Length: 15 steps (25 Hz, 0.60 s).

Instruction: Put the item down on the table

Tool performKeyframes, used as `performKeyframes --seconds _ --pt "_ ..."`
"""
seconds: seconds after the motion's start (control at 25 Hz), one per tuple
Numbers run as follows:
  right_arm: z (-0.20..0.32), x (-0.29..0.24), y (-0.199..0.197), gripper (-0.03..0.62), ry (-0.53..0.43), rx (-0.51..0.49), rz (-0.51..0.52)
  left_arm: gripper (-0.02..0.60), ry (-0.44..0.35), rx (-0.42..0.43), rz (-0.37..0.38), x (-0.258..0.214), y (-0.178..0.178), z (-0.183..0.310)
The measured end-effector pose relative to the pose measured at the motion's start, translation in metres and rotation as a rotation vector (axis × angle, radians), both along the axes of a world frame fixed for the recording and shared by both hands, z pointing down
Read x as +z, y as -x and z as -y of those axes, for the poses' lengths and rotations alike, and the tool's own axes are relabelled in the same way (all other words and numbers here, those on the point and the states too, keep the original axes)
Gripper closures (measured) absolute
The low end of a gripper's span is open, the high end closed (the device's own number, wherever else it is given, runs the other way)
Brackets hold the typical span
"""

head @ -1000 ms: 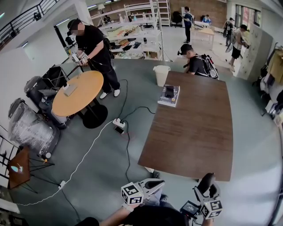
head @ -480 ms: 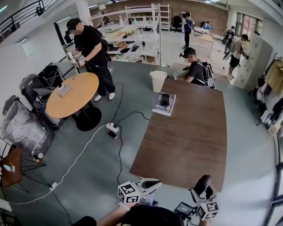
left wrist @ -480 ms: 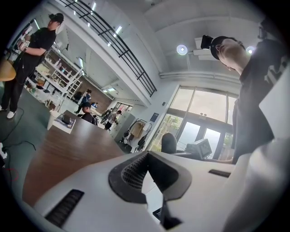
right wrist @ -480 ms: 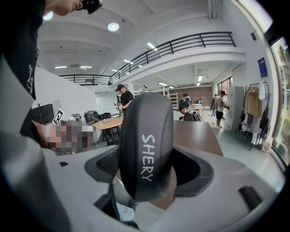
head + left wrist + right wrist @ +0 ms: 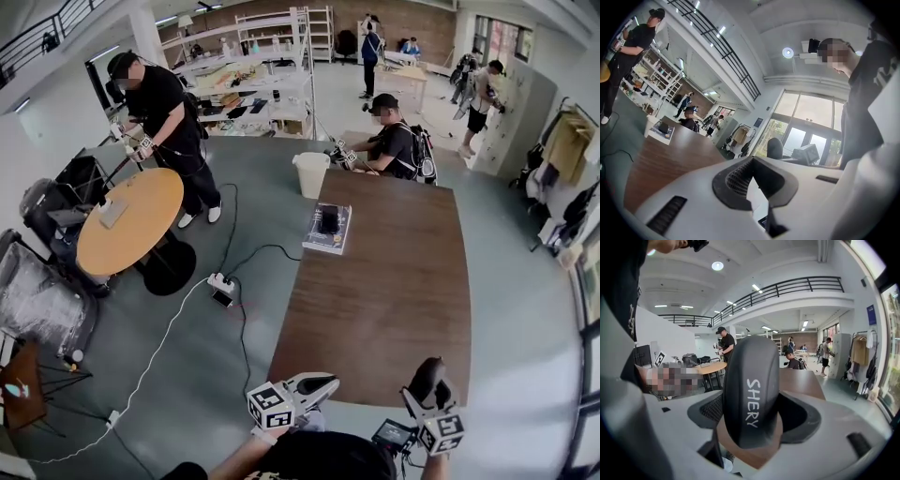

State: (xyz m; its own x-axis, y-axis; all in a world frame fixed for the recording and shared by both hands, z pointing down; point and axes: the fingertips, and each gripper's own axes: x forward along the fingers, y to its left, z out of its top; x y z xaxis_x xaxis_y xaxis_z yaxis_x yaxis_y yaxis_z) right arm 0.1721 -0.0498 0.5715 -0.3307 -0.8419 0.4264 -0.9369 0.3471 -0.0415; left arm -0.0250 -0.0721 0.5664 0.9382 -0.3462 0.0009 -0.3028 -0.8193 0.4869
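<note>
- Right gripper (image 5: 429, 394): jaws clamped on a dark rounded item (image 5: 751, 390). White lettering "SHERY" runs down its face, and it stands upright between the pads.
- Item sits at the near edge of the brown table (image 5: 394, 281). In the right gripper view, brown table top shows behind it and under it. Can't tell if it touches the surface.
- Left gripper (image 5: 319, 385): jaws closed, nothing between them. It's low at the person's front, left of the right gripper and off the table's near corner.
- Far left part of the table: a book (image 5: 326, 230) lying flat with a small black object on top.
- Far end: a seated person (image 5: 394, 145), with a white bin (image 5: 310, 174) on the floor just beside the table's far left corner.
- Left of the table, well apart: a round orange table (image 5: 127, 220) with a person (image 5: 159, 112) standing beside it, holding grippers.
- Floor between the two tables: a power strip (image 5: 221, 281) with cables trailing.
</note>
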Motion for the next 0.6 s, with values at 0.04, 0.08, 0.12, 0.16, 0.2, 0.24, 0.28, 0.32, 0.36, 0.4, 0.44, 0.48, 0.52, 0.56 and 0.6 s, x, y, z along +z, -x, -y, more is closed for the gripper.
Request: performKeyframes --seconds 0.04,0.08,0.12,0.16,0.2,0.24,0.28,0.32,0.36,0.4,0.44,0.48,0.52,0.56,0.6 --pt "0.006 -0.001 0.0 0.252 -0.003 0.005 -0.001 0.575 -0.003 0.004 0.0 -0.001 0.001 0.007" --pt "0.012 -0.003 0.001 0.252 -0.003 0.007 -0.003 0.575 -0.005 0.007 -0.001 -0.003 0.001 0.014" --pt "0.017 -0.004 0.003 0.252 -0.002 0.007 -0.006 0.575 -0.006 0.011 -0.003 -0.004 0.002 0.021" --pt "0.022 -0.006 0.003 0.252 -0.001 0.009 -0.009 0.575 -0.005 0.014 -0.005 -0.005 0.002 0.026" --pt "0.025 -0.006 0.004 0.252 0.001 0.016 -0.01 0.575 -0.003 0.018 -0.007 -0.005 0.003 0.031" --pt "0.027 -0.006 0.004 0.252 0.002 0.025 -0.01 0.575 0.0 0.022 -0.009 -0.004 0.003 0.035" --pt "0.029 -0.006 0.004 0.252 0.002 0.033 -0.009 0.575 0.002 0.027 -0.011 -0.003 0.003 0.039" --pt "0.03 -0.006 0.005 0.252 0.003 0.039 -0.01 0.575 0.003 0.032 -0.013 -0.002 0.004 0.043" --pt "0.032 -0.006 0.005 0.252 0.006 0.044 -0.012 0.575 0.004 0.037 -0.017 -0.002 0.004 0.047" --pt "0.034 -0.005 0.006 0.252 0.009 0.049 -0.016 0.575 0.004 0.041 -0.021 -0.002 0.004 0.051" --pt "0.037 -0.005 0.007 0.252 0.012 0.053 -0.019 0.575 0.006 0.045 -0.026 -0.001 0.004 0.055" --pt "0.041 -0.005 0.008 0.252 0.013 0.055 -0.02 0.575 0.009 0.049 -0.031 0.0 0.005 0.058" --pt "0.044 -0.005 0.009 0.252 0.015 0.055 -0.019 0.575 0.013 0.052 -0.035 0.0 0.005 0.062" --pt "0.048 -0.005 0.011 0.252 0.018 0.054 -0.02 0.575 0.018 0.054 -0.038 0.0 0.006 0.066" --pt "0.052 -0.005 0.013 0.252 0.022 0.053 -0.025 0.575 0.021 0.055 -0.041 0.001 0.008 0.07"
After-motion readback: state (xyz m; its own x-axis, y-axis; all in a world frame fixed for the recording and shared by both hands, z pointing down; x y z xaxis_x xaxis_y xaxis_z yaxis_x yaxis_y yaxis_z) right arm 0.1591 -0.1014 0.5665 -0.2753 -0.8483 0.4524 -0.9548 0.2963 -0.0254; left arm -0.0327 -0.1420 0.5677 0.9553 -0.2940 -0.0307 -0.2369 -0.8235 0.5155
